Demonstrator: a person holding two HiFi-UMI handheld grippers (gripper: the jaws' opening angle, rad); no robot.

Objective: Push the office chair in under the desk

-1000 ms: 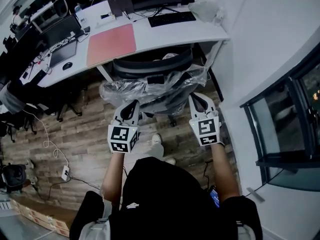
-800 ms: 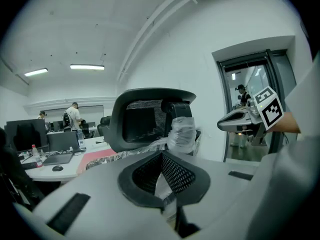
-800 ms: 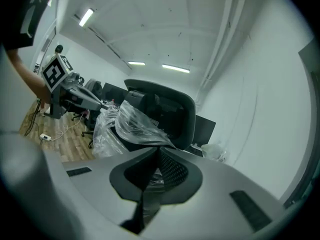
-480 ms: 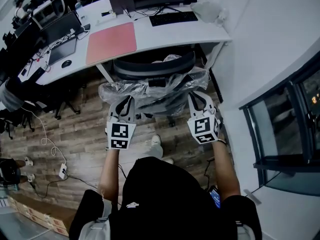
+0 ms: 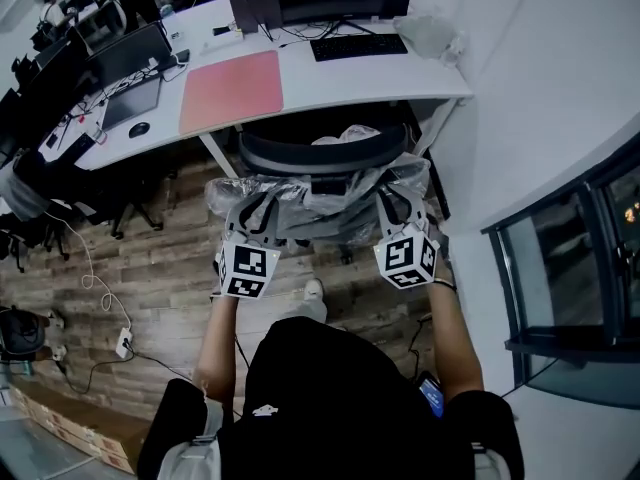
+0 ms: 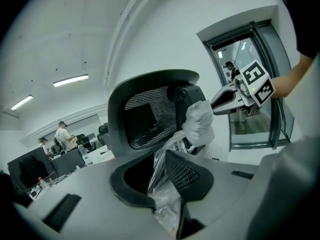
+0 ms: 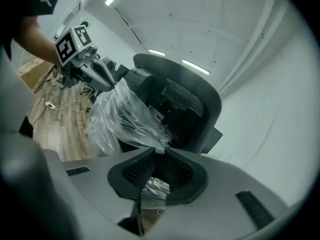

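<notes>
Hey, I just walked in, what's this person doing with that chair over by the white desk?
A person stands behind an office chair, holding a two-jaw gripper in each hand. The left gripper and the right gripper are each shut on the clear plastic wrap that covers the chair's back. The chair faces the white desk, its backrest just short of the desk's front edge, so it looks like a push in under the desk.
</notes>
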